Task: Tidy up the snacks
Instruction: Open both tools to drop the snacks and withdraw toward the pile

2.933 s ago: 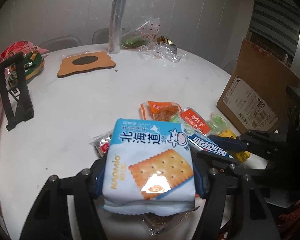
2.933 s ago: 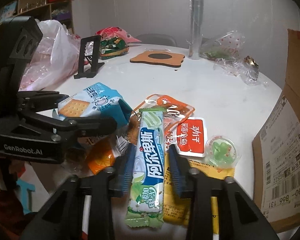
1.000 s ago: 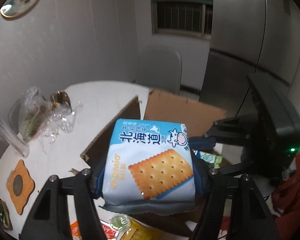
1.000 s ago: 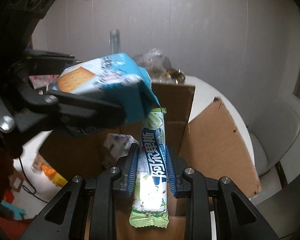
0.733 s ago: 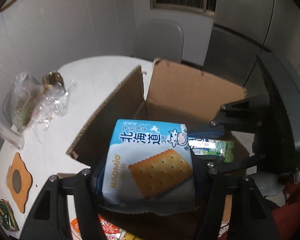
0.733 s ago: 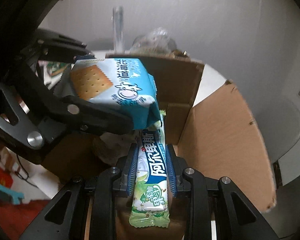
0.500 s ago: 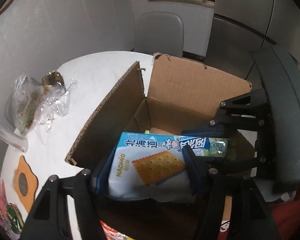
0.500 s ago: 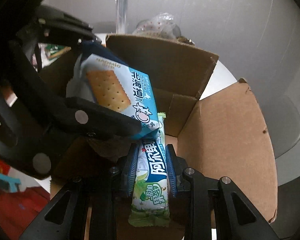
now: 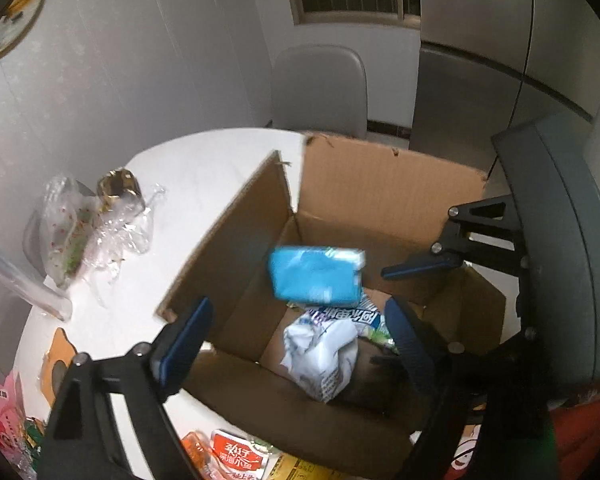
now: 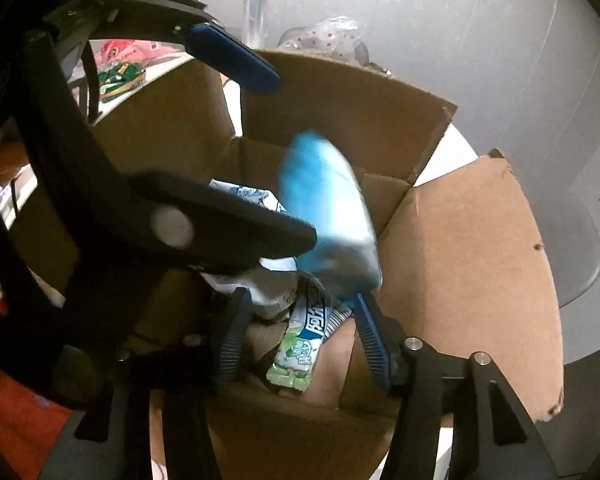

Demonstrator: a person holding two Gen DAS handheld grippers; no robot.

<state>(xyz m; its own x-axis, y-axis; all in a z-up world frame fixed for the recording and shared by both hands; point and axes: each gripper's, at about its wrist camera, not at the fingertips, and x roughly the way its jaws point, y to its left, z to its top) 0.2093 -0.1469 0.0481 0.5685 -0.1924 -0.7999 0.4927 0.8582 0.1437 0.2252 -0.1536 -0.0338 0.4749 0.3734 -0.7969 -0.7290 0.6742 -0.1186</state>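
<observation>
An open cardboard box stands on the white round table. The blue cracker pack is blurred, falling free into the box; it also shows in the right wrist view. My left gripper is open and empty above the box. The green-and-white wafer bar drops loose between the spread fingers of my right gripper, which is open over the box. A crumpled white wrapper lies inside.
Loose snack packets lie on the table by the box's near wall. Clear plastic bags and a clear tube lie at the far left. A grey chair stands behind the table.
Both grippers carried their snacks from the table to above the box. Both have now opened: the cracker pack and the wafer bar have left the fingers and are dropping into the box.
</observation>
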